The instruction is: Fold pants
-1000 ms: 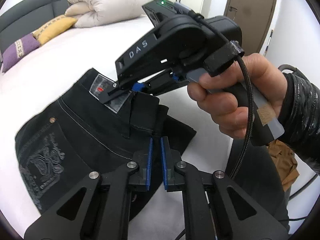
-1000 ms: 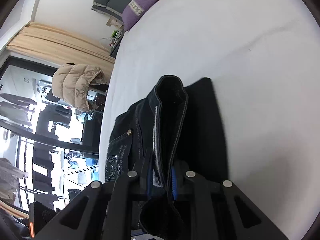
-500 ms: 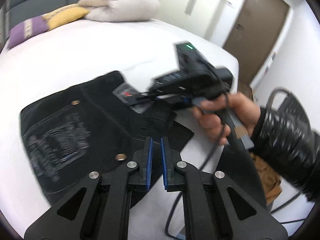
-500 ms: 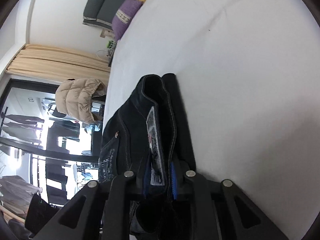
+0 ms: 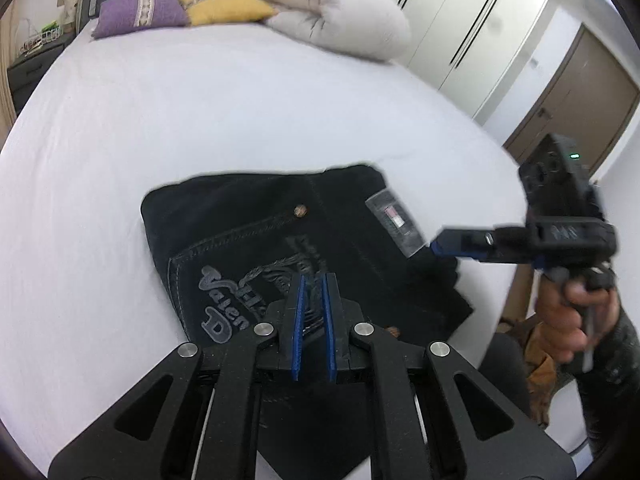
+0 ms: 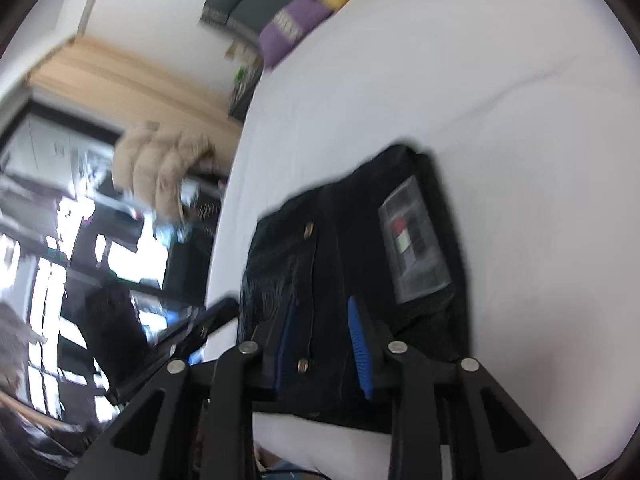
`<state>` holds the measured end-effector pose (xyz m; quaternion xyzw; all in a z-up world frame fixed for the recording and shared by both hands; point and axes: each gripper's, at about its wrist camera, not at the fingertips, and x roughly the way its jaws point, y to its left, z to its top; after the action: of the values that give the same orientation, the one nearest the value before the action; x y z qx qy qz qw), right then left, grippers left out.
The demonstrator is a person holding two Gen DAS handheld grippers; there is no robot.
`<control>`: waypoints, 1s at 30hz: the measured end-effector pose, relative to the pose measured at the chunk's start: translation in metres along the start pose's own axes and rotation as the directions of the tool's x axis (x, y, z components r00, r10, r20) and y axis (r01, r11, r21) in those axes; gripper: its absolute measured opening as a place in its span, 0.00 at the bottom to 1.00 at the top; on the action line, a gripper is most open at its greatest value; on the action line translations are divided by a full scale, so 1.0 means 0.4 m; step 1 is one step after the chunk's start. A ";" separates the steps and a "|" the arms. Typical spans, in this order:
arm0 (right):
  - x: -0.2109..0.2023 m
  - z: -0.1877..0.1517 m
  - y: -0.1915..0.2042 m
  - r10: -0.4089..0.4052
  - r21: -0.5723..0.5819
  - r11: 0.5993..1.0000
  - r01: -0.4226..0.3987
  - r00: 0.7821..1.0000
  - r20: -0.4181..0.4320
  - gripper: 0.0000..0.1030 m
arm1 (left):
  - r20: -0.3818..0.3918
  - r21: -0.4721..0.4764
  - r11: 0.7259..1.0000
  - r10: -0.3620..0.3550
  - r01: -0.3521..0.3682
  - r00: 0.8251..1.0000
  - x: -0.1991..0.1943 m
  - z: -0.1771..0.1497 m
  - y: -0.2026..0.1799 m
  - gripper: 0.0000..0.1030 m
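Note:
The black pants (image 5: 256,236) lie folded in a compact bundle near the bed's front edge, back pocket print and grey waist label (image 5: 394,222) facing up. My left gripper (image 5: 312,280) hovers just above the pocket print, its blue pads nearly closed with nothing between them. My right gripper (image 5: 442,246) shows in the left wrist view at the label's right end, off the cloth. In the right wrist view the right gripper (image 6: 320,312) is open over the pants (image 6: 352,248), holding nothing.
The white bed sheet (image 5: 200,120) stretches far behind the pants. Purple (image 5: 140,14) and yellow cushions and a folded duvet (image 5: 344,16) sit at the headboard. A wardrobe and brown door (image 5: 572,100) stand to the right. A beige jacket (image 6: 160,164) hangs by the window.
My right gripper opened and let go of the waistband, then drew back to the right. The waistband dropped flat onto the bundle. My left gripper rose and pulled back over the pocket.

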<state>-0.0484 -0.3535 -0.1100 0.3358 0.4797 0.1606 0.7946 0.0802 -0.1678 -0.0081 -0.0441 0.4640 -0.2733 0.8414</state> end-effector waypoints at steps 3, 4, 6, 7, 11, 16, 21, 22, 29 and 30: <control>0.049 -0.027 -0.048 -0.041 0.070 0.997 0.045 0.998 -0.056 0.17 | -0.078 -0.021 1.000 0.020 -0.022 0.997 0.058 -0.037 0.017 0.08; 0.056 -0.040 -0.077 -0.054 0.100 0.993 0.060 0.996 -0.064 0.00 | -0.095 -0.027 0.999 0.019 -0.022 0.995 0.070 -0.051 0.022 0.08; 0.057 -0.059 -0.110 -0.039 0.127 0.991 0.046 0.997 -0.060 0.00 | -0.105 -0.048 0.999 -0.002 -0.003 0.994 0.086 -0.078 0.037 0.08; 0.052 -0.071 -0.123 -0.014 0.139 0.990 0.020 0.999 -0.041 0.00 | -0.101 -0.051 0.999 -0.006 0.001 0.995 0.085 -0.080 0.040 0.08; 0.031 -0.105 -0.141 0.015 0.161 0.987 -0.018 1.000 0.020 0.00 | -0.082 -0.059 0.998 -0.018 0.014 0.996 0.083 -0.034 0.061 0.08; 0.032 -0.123 -0.154 0.044 0.185 0.981 -0.053 0.997 0.057 0.00 | -0.049 -0.098 0.994 0.042 -0.046 0.998 0.118 0.081 0.160 0.08; 0.046 -0.124 -0.153 0.034 0.189 0.981 -0.047 0.997 0.073 0.00 | -0.050 -0.106 0.994 0.023 -0.029 0.998 0.151 0.073 0.192 0.08; 0.048 -0.125 -0.153 0.034 0.187 0.981 -0.047 0.997 0.076 0.00 | -0.040 -0.093 0.995 0.031 -0.035 0.999 0.141 0.057 0.179 0.08; 0.027 -0.143 -0.163 0.024 0.191 0.981 -0.041 0.995 0.095 0.00 | -0.032 0.087 0.996 0.014 -0.011 0.999 0.050 -0.110 0.019 0.08; 0.030 -0.145 -0.155 0.020 0.192 0.981 -0.039 0.995 0.098 0.00 | -0.028 0.143 0.990 0.019 -0.015 0.999 0.036 -0.142 -0.012 0.08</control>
<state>-0.0973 -0.3694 -0.1786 0.4261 0.4492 0.1087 0.7777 0.0386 -0.1690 -0.0494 0.0239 0.4558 -0.2992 0.8380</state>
